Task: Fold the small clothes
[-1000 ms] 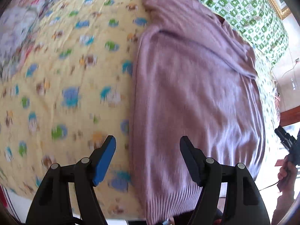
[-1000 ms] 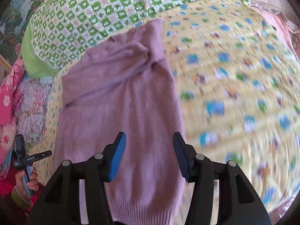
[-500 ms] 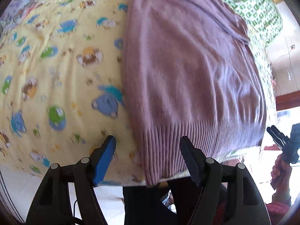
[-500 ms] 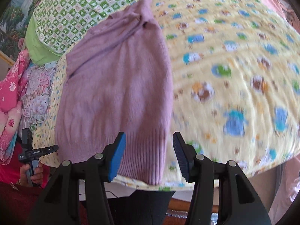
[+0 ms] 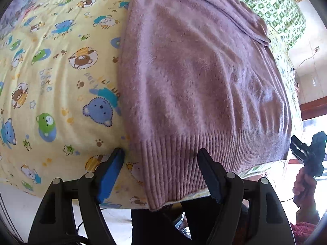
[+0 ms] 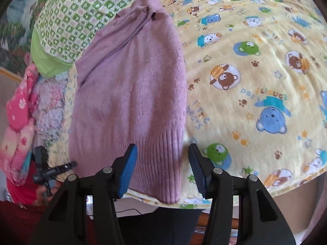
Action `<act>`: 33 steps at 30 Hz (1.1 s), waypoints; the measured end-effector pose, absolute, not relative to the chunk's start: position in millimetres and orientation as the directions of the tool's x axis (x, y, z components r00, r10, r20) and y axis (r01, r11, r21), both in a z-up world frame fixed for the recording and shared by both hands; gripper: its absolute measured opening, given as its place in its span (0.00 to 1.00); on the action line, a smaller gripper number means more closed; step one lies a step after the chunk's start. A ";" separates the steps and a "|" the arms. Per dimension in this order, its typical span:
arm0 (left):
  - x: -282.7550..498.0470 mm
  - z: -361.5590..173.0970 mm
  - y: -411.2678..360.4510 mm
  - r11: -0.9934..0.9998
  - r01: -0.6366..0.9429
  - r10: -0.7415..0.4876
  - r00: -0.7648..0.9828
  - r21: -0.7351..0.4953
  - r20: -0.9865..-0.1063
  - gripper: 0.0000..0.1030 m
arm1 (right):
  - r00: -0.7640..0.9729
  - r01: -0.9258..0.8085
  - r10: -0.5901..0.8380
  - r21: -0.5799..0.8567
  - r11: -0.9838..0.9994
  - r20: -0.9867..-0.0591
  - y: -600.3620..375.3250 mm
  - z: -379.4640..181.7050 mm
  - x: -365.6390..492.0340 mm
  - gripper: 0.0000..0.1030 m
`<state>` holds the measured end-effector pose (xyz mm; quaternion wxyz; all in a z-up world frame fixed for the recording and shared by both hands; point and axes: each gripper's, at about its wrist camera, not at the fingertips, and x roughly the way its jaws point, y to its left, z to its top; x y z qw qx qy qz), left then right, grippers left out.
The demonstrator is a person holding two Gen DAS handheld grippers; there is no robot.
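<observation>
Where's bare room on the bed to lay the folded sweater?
The yellow bear-print sheet beside the purple sweater lies bare out to its edges. Crowded: the green checked bedding at the collar, and pink floral cloth opposite.

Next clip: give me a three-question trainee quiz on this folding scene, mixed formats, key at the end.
1. True or false: the left gripper is already shut on the purple sweater.
2. Multiple choice: which end of the sweater lies nearest both grippers? A) neckline B) ribbed hem C) a cuff
3. Fill in: the right gripper is open, its fingers straddling one hem ____.

Key
1. False: it is open, and its fingers straddle a hem corner over the yellow bear-print sheet.
2. B, the ribbed hem.
3. corner
</observation>
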<state>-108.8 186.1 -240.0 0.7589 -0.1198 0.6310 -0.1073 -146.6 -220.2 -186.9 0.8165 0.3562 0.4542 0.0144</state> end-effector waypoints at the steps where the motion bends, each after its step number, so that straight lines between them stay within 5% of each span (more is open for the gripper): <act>1: -107.9 -239.8 183.9 0.950 0.017 -0.310 0.186 -0.313 -0.932 0.66 | 0.587 0.289 0.364 0.607 0.741 -0.724 -218.1 -187.1 -144.2 0.46; 3: -106.6 -239.5 179.7 0.958 0.046 -0.286 0.196 -0.283 -0.938 0.50 | 0.556 0.292 0.368 0.590 0.753 -0.745 -212.7 -190.6 -139.7 0.17; 4: -105.9 -239.8 177.1 0.962 0.056 -0.274 0.200 -0.268 -0.941 0.32 | 0.540 0.296 0.368 0.580 0.759 -0.757 -210.3 -193.4 -139.5 0.10; 5: -104.7 -239.6 177.5 0.958 0.064 -0.288 0.203 -0.281 -0.936 0.13 | 0.537 0.294 0.367 0.576 0.762 -0.759 -208.5 -193.8 -141.0 0.08; 6: -104.5 -239.0 182.5 0.944 0.057 -0.331 0.198 -0.326 -0.923 0.08 | 0.545 0.291 0.369 0.582 0.759 -0.753 -208.9 -192.3 -143.0 0.08; 21: -93.1 -184.6 196.7 0.887 0.087 -0.456 0.321 -0.454 -0.830 0.05 | 0.675 0.146 0.431 0.682 0.717 -0.598 -223.8 -130.6 -129.5 0.06; 33: 41.1 -100.4 212.0 0.872 0.105 -0.451 0.548 -0.478 -0.704 0.05 | 0.824 0.029 0.367 0.680 0.733 -0.431 -267.4 -55.3 -12.4 0.07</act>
